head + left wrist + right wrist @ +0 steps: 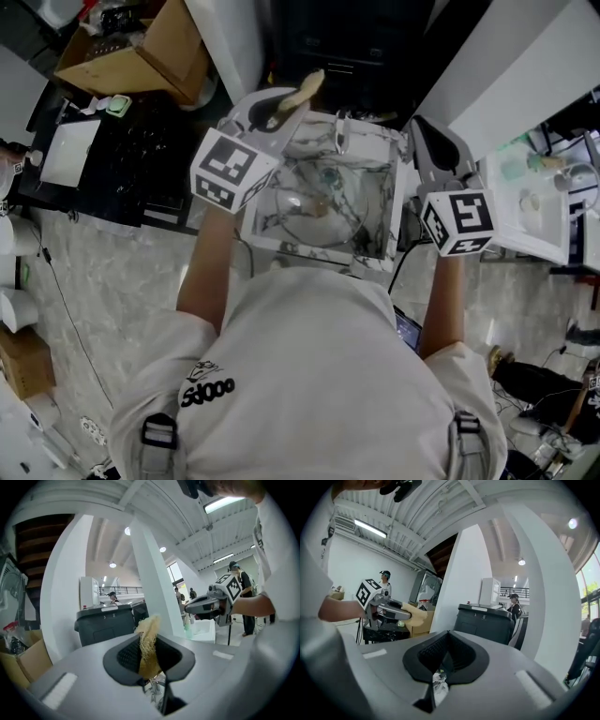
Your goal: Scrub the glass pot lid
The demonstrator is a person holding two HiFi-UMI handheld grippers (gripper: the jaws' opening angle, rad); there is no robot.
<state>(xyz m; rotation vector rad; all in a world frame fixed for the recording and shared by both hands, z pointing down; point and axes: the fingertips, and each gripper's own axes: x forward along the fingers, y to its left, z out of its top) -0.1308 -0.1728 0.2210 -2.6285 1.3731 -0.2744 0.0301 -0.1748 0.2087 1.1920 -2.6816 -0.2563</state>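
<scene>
The glass pot lid (314, 208) lies in the marble-patterned sink (384, 155), its knob facing up. My left gripper (281, 108) is held above the sink's far left corner, shut on a tan fibrous scrubber (306, 89). In the left gripper view the scrubber (148, 641) stands up between the closed jaws, with the right gripper (190, 606) visible across from it. My right gripper (422, 127) hovers over the sink's right rim, shut with nothing in it; its pads (440, 653) meet. Both grippers point level, well above the lid.
A cardboard box (141, 52) and a dark table (131, 159) are to the left. A white tray (534, 202) with small items sits to the right. A dark grey bin (110, 623) and a white column (154, 578) stand beyond the sink.
</scene>
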